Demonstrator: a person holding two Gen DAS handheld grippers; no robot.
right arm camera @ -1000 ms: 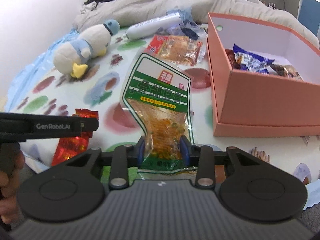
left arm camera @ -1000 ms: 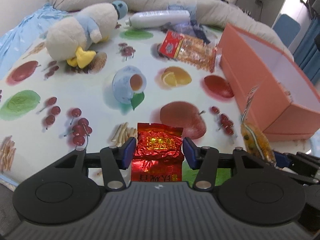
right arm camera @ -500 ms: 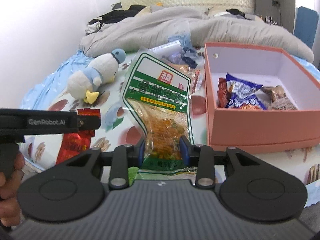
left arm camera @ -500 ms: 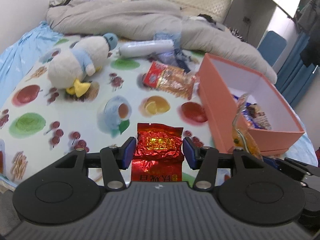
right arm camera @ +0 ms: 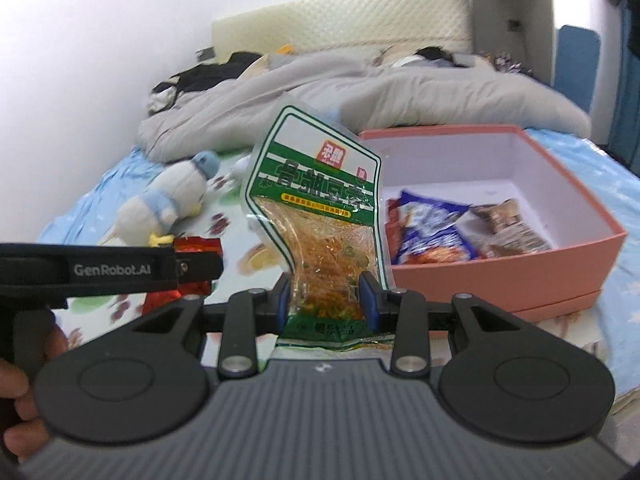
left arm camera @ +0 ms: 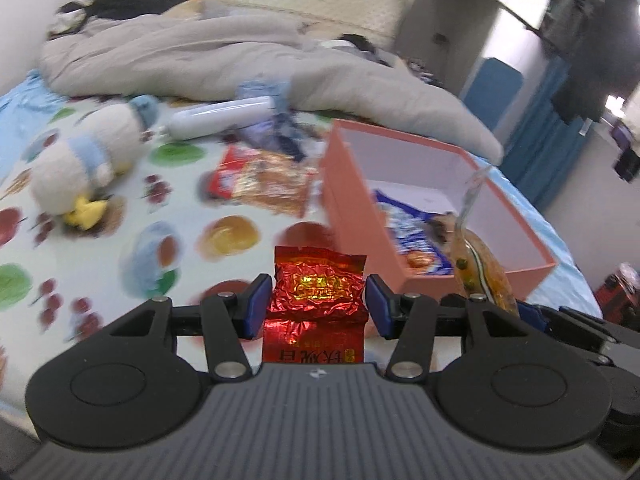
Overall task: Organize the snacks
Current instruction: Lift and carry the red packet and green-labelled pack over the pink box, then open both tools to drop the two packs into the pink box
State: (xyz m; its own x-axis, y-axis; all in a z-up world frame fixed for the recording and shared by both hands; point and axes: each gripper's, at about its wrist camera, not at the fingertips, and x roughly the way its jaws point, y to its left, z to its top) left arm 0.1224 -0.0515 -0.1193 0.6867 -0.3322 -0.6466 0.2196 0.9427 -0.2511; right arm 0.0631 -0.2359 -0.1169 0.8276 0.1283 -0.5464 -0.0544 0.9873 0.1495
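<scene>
Both packets higher — red foil packet (left arm camera: 318,294), green-labelled pouch (right arm camera: 320,216)

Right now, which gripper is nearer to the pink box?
The right gripper. It holds the green bag just short of the pink box, at its near wall. The left gripper, holding the red packet, is farther out to the box's left.
</scene>
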